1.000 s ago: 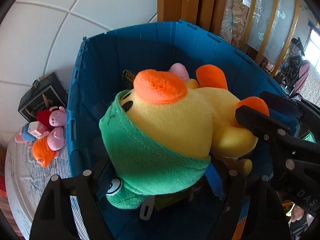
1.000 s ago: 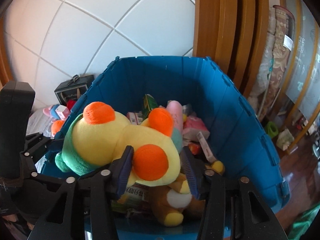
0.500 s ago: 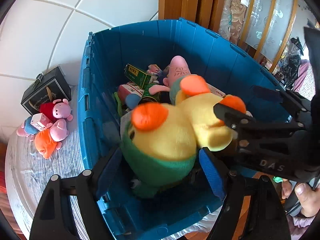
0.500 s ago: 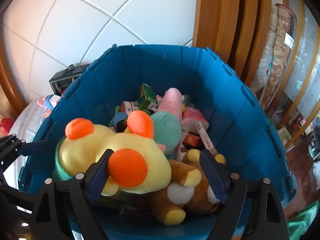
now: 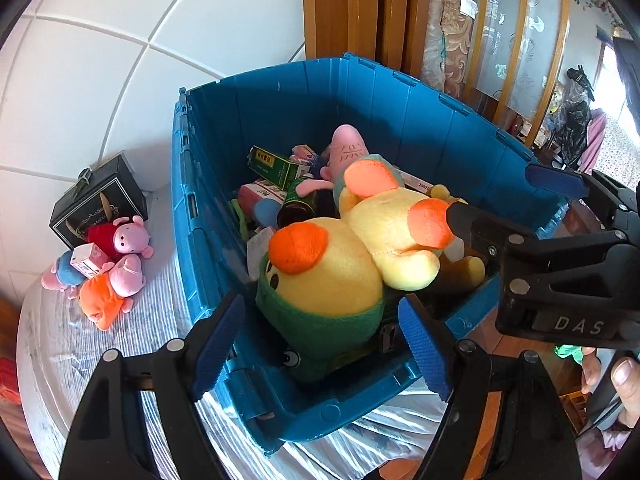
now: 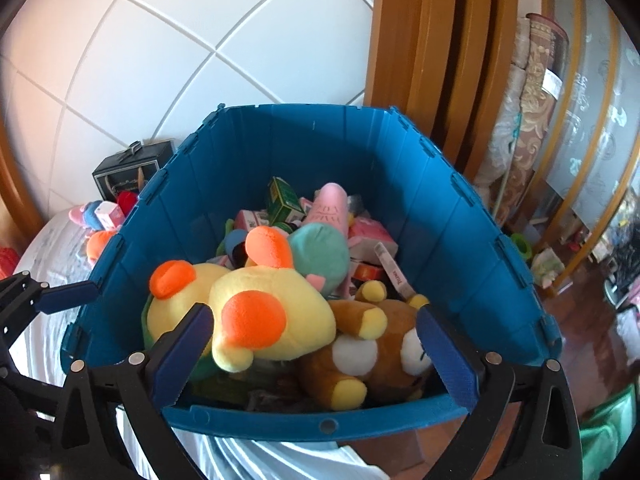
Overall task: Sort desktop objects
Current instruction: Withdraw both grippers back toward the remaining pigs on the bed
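Observation:
A yellow duck plush [image 5: 332,272] with orange beak and feet and a green hood lies in the blue bin [image 5: 180,208], on top of other toys. My left gripper [image 5: 320,344] hovers over the bin's near corner, open, its blue pads apart from the green hood on both sides. In the right wrist view the duck plush [image 6: 264,312] rests beside a brown bear [image 6: 372,356]. My right gripper [image 6: 316,348] is above them with its jaws opening wide; the pads touch neither toy. The right gripper [image 5: 512,200] also shows at the bin's right side.
Pink pig toys [image 5: 120,264] and a black box [image 5: 100,200] sit on the striped tablecloth [image 5: 60,360] left of the bin. Boxes, a bottle and a pink plush fill the bin's far half. A person's hand [image 5: 620,380] holds the right tool. Wooden door frames stand behind.
The duck plush has left both grippers and dropped into the bin. The right jaws have spread from its orange foot. Both grippers have drawn back from the bin.

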Demonstrator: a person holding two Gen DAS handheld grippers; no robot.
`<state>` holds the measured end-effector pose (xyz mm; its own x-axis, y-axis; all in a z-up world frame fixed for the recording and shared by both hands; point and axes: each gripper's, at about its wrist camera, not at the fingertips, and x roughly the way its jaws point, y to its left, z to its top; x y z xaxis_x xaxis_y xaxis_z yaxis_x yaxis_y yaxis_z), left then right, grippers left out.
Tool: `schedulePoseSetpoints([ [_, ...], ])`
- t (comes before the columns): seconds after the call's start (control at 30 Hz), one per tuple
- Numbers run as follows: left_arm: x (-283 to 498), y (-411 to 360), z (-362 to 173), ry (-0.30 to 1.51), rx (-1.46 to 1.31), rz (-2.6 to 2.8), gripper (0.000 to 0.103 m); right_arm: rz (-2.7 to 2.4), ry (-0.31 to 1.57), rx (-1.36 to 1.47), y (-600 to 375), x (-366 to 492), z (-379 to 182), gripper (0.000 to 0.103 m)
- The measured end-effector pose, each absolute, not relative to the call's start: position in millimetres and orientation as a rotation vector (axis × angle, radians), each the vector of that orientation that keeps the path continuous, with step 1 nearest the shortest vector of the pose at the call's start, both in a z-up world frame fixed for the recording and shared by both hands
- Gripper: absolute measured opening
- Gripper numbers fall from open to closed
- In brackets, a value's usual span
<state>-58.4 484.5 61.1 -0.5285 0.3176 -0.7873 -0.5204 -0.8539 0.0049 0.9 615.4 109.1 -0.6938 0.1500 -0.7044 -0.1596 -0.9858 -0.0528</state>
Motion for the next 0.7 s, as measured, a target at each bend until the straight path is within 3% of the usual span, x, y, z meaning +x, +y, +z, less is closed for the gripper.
schedulePoseSetpoints([
  [0.7,-20,362,74,0.223,-0.959,2.582,0.079,2.809,-0.115,-1.045,524,33,129,0.103],
])
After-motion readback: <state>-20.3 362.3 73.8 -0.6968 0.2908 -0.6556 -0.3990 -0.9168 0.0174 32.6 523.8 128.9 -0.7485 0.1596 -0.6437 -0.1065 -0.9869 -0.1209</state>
